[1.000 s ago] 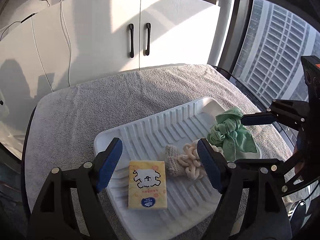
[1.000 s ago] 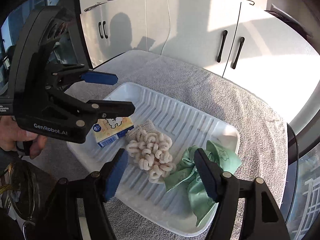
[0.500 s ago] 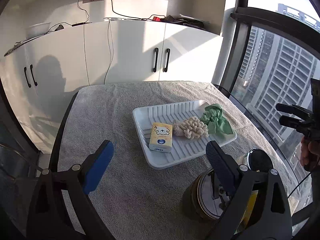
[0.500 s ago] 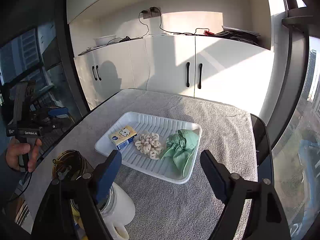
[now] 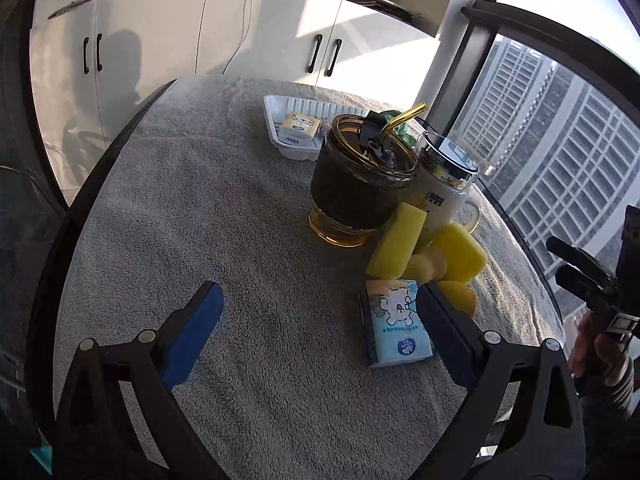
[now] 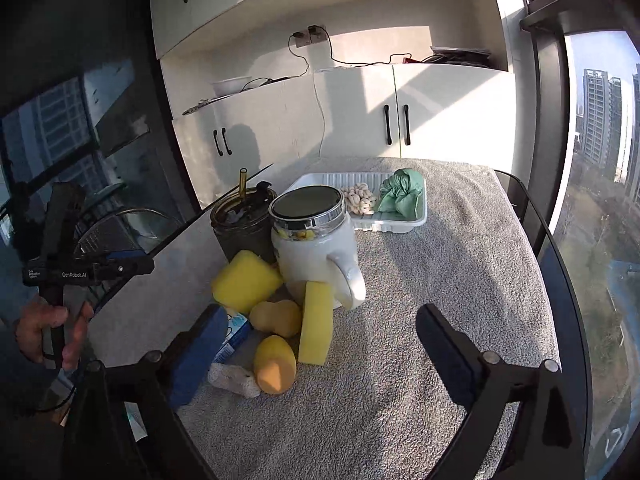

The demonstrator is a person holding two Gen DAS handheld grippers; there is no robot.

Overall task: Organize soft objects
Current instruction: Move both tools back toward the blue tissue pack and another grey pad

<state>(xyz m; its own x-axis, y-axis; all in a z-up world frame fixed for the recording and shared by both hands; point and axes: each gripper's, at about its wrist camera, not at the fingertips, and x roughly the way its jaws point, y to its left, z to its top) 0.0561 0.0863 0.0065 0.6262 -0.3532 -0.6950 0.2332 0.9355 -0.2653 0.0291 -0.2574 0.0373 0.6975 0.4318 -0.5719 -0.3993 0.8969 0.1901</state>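
Sunlit grey-towelled worktop [image 5: 248, 208]: both tongs, left [image 5: 316, 332] and right [image 6: 320, 354], hang wide and empty over sponges [image 6: 246, 280] and a tissue pack [image 5: 398, 326] near the mug [image 6: 316, 258]. Light and squashy, they probably want a mid-body pinch before joining the tray [image 6: 394, 224].

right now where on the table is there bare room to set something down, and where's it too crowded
Bare towel lies left of the dark tumbler and blue tissue pack, out to the table's left edge. More lies right of the white mug, below the tray. It is crowded around the yellow sponges by both cups.
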